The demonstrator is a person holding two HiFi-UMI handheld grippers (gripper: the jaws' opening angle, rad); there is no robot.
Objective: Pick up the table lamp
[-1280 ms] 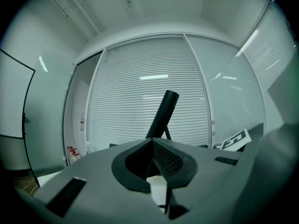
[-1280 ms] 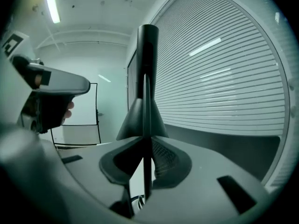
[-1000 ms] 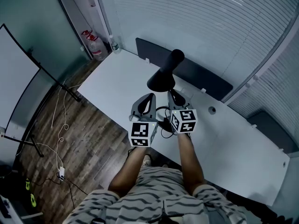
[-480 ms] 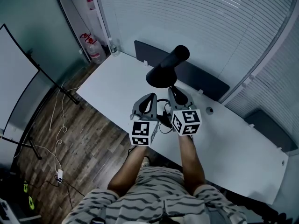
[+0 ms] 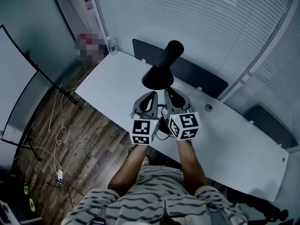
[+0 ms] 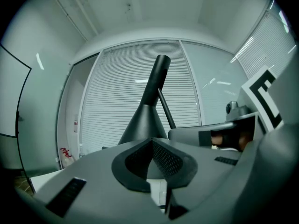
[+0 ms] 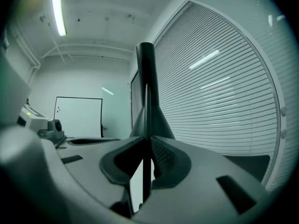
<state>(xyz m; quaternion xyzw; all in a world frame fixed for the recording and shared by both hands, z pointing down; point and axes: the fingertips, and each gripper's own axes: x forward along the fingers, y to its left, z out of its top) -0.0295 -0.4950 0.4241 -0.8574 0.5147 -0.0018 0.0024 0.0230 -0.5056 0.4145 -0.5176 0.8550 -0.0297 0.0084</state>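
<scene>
The right tongs [image 7: 145, 141] are clenched on the thin dark stem [image 6: 166, 110] of the table lamp [image 5: 157, 76]. In the right gripper view the stem runs straight up through the narrow slot between the pads, with the lamp's black cone shade [image 7: 150, 120] and its tube-shaped top rising just behind. The left tongs [image 6: 152, 141] are pressed together at the tips with nothing between them. They hang just beside the right pair and point at the shade without touching it.

In the head view both pairs sit side by side over the near edge of the white surface [image 5: 112, 86]. The shade leans up and away from them toward the slatted blinds [image 5: 197, 13]. The lamp's foot is hidden under the tongs and marker cubes, so no view shows whether it has cleared the surface.

By my reading the grasp is done and the lift is under way: the lamp is carried by the right side alone and its shade is well above the surface. What seems left is to bring it fully clear and hold it steady. The stem is slim and the top is heavy, so the lamp could swing or slip in that single grip.
</scene>
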